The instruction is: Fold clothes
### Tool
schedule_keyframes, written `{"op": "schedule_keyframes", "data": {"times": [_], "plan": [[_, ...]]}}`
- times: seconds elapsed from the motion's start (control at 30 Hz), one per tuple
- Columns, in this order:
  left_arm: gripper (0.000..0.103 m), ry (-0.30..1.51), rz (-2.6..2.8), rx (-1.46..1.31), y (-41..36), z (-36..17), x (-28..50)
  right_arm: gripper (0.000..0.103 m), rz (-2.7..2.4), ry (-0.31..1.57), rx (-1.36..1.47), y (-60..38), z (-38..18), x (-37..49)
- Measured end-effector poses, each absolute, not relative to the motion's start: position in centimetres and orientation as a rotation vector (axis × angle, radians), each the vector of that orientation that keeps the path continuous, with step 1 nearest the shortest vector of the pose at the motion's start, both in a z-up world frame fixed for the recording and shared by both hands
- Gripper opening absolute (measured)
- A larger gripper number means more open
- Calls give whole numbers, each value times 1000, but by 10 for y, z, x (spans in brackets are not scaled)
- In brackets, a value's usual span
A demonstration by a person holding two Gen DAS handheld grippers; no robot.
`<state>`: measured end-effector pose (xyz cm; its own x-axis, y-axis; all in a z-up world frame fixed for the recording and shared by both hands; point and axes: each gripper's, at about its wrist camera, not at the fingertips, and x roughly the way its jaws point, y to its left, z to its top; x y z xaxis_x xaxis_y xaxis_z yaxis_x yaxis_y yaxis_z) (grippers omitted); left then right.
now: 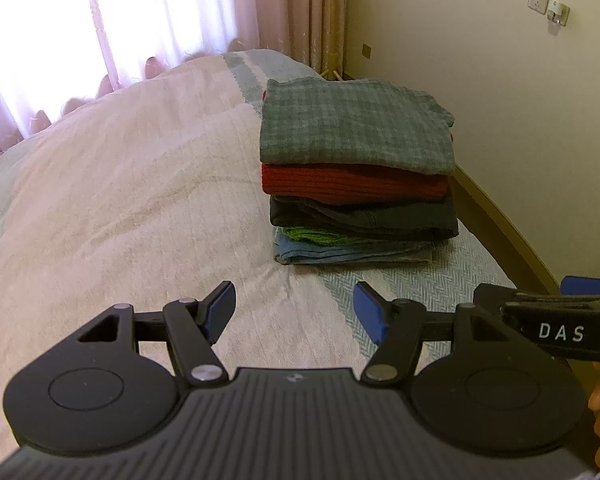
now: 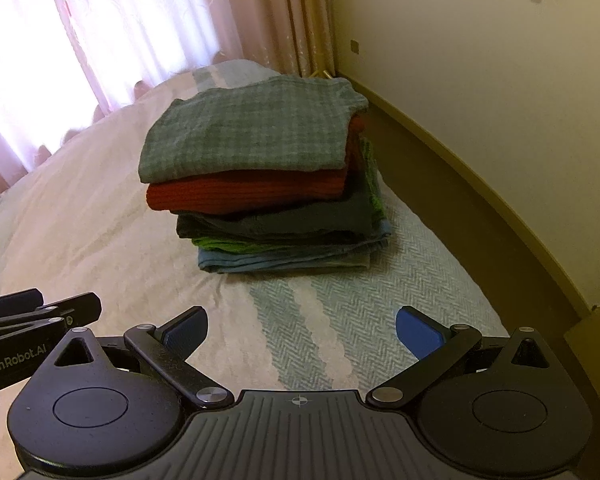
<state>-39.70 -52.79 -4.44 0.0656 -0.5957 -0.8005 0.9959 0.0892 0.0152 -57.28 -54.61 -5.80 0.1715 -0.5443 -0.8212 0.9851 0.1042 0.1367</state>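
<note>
A stack of folded clothes rests on the bed near its right side. On top lies a grey-green checked garment, then a red knit, a dark piece, a green one and a blue one at the bottom. My left gripper hovers open over the bedspread, short of the stack, with nothing between its fingers. My right gripper is open too, empty, in front of the stack. Each gripper shows at the edge of the other's view.
The bed carries a pale pink and light blue patterned bedspread. Pink curtains hang behind it by a bright window. A cream wall with sockets runs along the right, with a narrow floor gap beside the bed.
</note>
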Motion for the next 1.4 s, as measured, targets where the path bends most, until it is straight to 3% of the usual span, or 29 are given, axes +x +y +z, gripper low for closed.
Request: {"op": "schedule_keyframes", "data": {"times": [1.4], "plan": [[63,747,-1360,704,-540,-86,-393,103,-1249,694,792,-557,-87,-571]]}}
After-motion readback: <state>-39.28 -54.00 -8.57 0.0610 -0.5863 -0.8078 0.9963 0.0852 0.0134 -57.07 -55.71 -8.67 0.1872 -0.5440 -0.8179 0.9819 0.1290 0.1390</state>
